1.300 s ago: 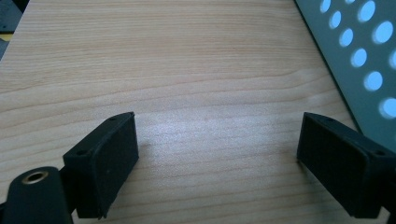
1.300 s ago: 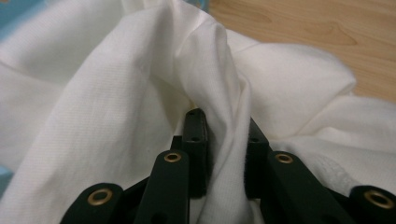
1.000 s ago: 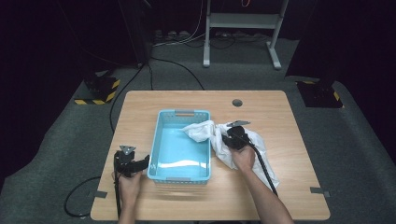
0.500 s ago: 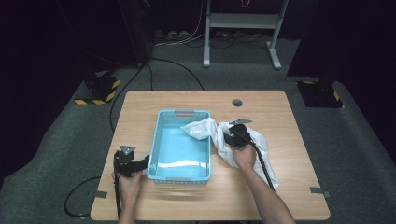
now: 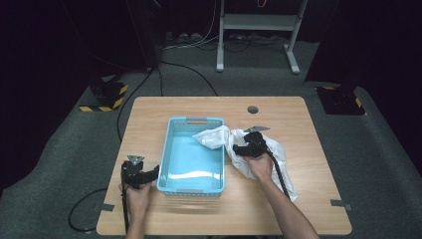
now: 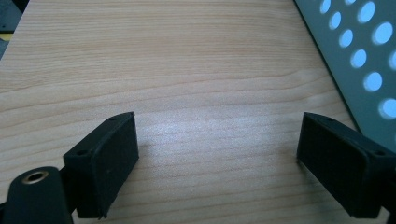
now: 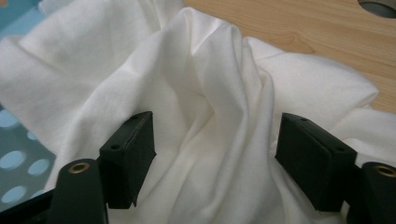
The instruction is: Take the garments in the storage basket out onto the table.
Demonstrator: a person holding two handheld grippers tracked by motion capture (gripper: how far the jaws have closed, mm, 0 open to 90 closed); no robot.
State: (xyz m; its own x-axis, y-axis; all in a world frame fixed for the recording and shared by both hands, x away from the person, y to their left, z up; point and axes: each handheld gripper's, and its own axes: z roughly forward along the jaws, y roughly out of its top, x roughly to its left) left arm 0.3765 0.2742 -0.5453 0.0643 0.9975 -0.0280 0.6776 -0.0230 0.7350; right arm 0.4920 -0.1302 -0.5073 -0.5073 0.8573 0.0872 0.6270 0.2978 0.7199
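The left gripper [image 5: 149, 174] rests at the near left of the counter [image 5: 149, 119], just beside the outer left wall of the blue basket [image 5: 166, 154]. In the left gripper view its jaws stand spread, with bare wood between them and the perforated basket wall at the right edge [image 6: 364, 60]. It holds nothing.

The right gripper [image 5: 238, 148] sits on the opposite side of the basket, directly over the white cloth [image 5: 278, 154]. In the right gripper view [image 7: 215, 154] its jaws have just been opening; they are now spread apart, a raised fold of the cloth [image 7: 219, 93] stands between them, and the pads do not press on it.

The cloth lies mostly on the counter to the right of the basket. Its long axis runs from the near right, where a tail trails toward the counter edge, up and leftward to the far end, which is draped over the right rim of the basket [image 5: 211, 137].

Governing relation: the basket interior lies to the left of the right gripper, and the bulk of the cloth lies under and behind that gripper. The right hand is the nearer one to the cloth; the left is well apart from it, with the basket between. Judged from this layout, the next grasp belongs to the right gripper, closing on the fold and carrying it leftward over the rim
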